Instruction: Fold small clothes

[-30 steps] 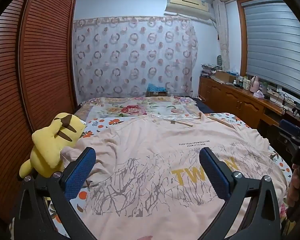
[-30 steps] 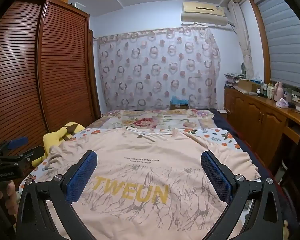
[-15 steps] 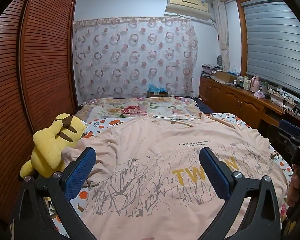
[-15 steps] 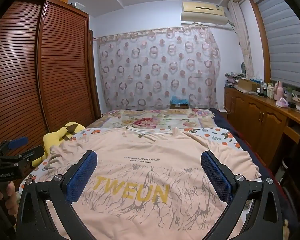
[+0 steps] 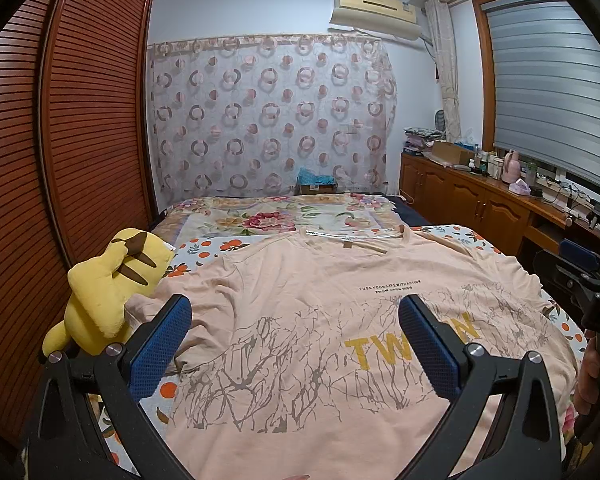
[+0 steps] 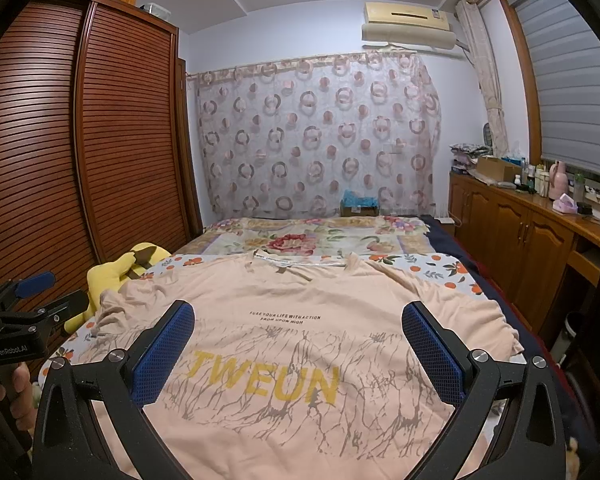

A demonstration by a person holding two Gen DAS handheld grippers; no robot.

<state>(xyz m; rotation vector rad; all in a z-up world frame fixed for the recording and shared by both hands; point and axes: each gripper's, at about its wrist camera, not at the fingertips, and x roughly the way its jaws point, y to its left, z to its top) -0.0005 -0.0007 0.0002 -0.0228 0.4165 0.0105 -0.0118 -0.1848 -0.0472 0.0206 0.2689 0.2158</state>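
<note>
While I hold both tools above the near hem, nothing is gripped yet.

Left gripper (image 5: 294, 334): released, blue pads spread wide, hovering over the shirt's left half, presumably to suit a grab at that side.

Right gripper (image 6: 298, 340): likewise released and empty, poised over the printed chest.

T-shirt (image 6: 300, 344): peach, lying face up and spread flat across the bed, collar away from me, lettering readable; I judge it laid out this way so the sides can fold inward.

Left sleeve (image 6: 128, 300): rumpled, likely needing smoothing first.

Plush toy (image 5: 108, 288): yellow, at the bed's left edge, touching that sleeve, a possible snag.

Bedspread (image 5: 204, 246): orange-print, showing beyond the shoulders.

Floral blanket (image 6: 312, 236): farther up the bed.

Curtain (image 6: 320, 136): ring-patterned, at the far wall.
</note>
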